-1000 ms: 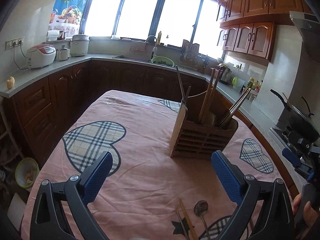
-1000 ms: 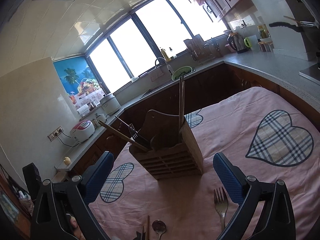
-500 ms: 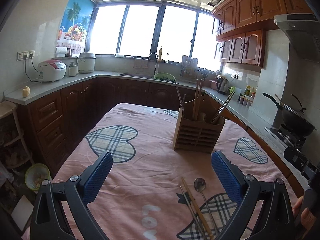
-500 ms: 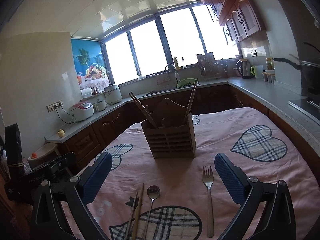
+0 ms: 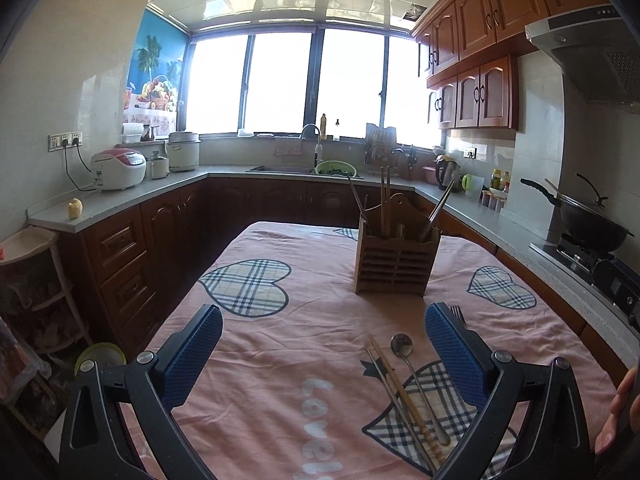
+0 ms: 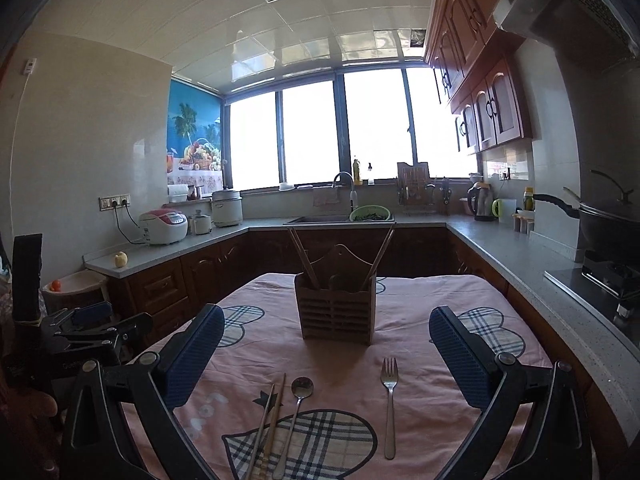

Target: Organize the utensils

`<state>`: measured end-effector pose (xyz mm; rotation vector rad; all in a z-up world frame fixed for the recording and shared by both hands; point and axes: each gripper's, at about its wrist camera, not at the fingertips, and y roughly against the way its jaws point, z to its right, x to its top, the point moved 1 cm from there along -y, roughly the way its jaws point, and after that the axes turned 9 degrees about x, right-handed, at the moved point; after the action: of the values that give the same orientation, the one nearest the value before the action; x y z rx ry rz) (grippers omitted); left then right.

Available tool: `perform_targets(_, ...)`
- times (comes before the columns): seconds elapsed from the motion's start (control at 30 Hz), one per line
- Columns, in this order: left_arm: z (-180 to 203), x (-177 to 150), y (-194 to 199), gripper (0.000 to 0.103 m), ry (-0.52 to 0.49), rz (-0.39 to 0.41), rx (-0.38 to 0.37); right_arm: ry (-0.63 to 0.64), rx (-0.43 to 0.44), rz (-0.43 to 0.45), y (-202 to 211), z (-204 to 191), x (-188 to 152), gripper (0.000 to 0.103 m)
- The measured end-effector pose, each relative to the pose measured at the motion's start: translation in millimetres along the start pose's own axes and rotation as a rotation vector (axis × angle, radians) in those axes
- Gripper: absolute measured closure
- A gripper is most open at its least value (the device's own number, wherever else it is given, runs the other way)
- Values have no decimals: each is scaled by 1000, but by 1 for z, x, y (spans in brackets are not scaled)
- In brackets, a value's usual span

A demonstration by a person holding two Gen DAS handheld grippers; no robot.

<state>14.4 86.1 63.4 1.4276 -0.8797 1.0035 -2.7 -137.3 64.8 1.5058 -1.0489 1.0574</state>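
Utensils — chopsticks (image 6: 269, 426), spoon (image 6: 296, 412), fork (image 6: 389, 400) — lay on the pink-clothed counter (image 6: 416, 364) before a wooden holder (image 6: 335, 312). Left gripper (image 5: 324, 354) and right gripper (image 6: 326, 354) hovered wide open, holding nothing.

Both wrist views low over the table (image 5: 280, 360), facing the windows. Left set further left. Shared: holder (image 5: 396, 264) (image 6: 336, 312), cutlery.

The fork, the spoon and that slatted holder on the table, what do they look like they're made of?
The fork and spoon look like polished metal, probably stainless steel: silvery, with bright glints. The slatted holder looks like unpainted wood or bamboo: matte brown with cut slots. The chopsticks beside the spoon also look wooden, though they are too thin to be sure.
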Motion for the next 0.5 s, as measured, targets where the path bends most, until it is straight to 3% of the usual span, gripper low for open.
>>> perform_targets(0.23,15,-37,-11,1,-52,-47,31,-61,-61,-53,-12,13,-57,0)
perform_targets(0.5,18,-41,-14,1,-72,-60,42,-95,-66,-115,-16,16,-84,0)
